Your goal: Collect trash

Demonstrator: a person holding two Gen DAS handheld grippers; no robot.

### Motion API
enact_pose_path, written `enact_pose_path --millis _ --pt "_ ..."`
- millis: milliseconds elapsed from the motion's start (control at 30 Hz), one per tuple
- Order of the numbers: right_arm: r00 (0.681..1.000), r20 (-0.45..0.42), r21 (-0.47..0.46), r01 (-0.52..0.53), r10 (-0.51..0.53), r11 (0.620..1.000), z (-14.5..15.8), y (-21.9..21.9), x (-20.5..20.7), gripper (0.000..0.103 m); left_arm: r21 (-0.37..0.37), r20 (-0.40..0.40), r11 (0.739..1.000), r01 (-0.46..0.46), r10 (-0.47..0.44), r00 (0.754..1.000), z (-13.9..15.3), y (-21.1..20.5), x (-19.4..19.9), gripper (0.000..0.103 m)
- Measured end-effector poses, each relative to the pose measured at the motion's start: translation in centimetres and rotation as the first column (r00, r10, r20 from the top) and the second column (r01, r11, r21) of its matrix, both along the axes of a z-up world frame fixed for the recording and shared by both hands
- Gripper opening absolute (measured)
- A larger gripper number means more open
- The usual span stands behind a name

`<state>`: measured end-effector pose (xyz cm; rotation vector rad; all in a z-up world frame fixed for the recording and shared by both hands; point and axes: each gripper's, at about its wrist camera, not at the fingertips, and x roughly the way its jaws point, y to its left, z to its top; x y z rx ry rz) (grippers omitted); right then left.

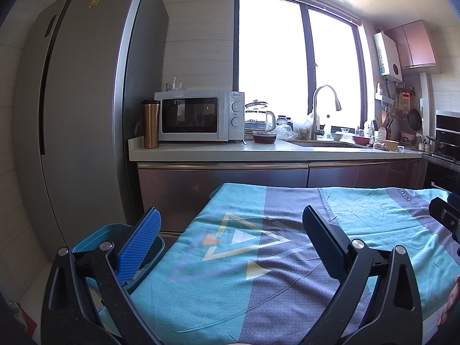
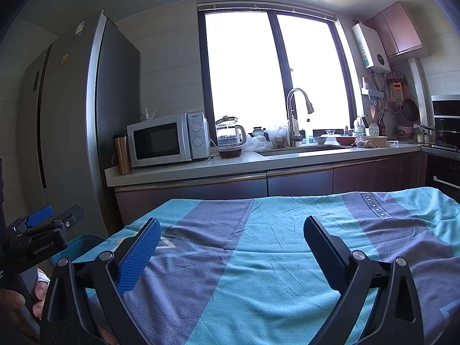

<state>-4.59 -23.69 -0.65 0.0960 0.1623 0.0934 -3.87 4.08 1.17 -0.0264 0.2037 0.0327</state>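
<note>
Both grippers, left gripper (image 1: 231,240) and right gripper (image 2: 232,247), hover with fingers apart and empty over the cloth-covered table (image 2: 258,258); no trash shows, only a bin (image 1: 95,237) at lower left, so its handling can't be judged.

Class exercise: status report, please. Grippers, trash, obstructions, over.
Left gripper open, empty. Right gripper open, empty. No trash visible on the tablecloth; blue bin beside the table's left edge. Nothing between the fingers.

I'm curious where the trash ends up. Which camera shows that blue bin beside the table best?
The left wrist view: the blue bin shows its rim and part of its inside, though a gripper finger covers some. The right wrist view catches only a sliver of it behind the left gripper.
</note>
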Motion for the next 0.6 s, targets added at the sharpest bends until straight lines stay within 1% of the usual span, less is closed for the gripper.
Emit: enact_pose_path --millis 600 --pt "1.000 -0.002 0.000 -0.002 0.002 1.000 -0.10 -0.16 0.40 0.096 0.004 -0.003 1.000 -0.002 0.002 1.000 -0.23 -0.04 0.22 0.097"
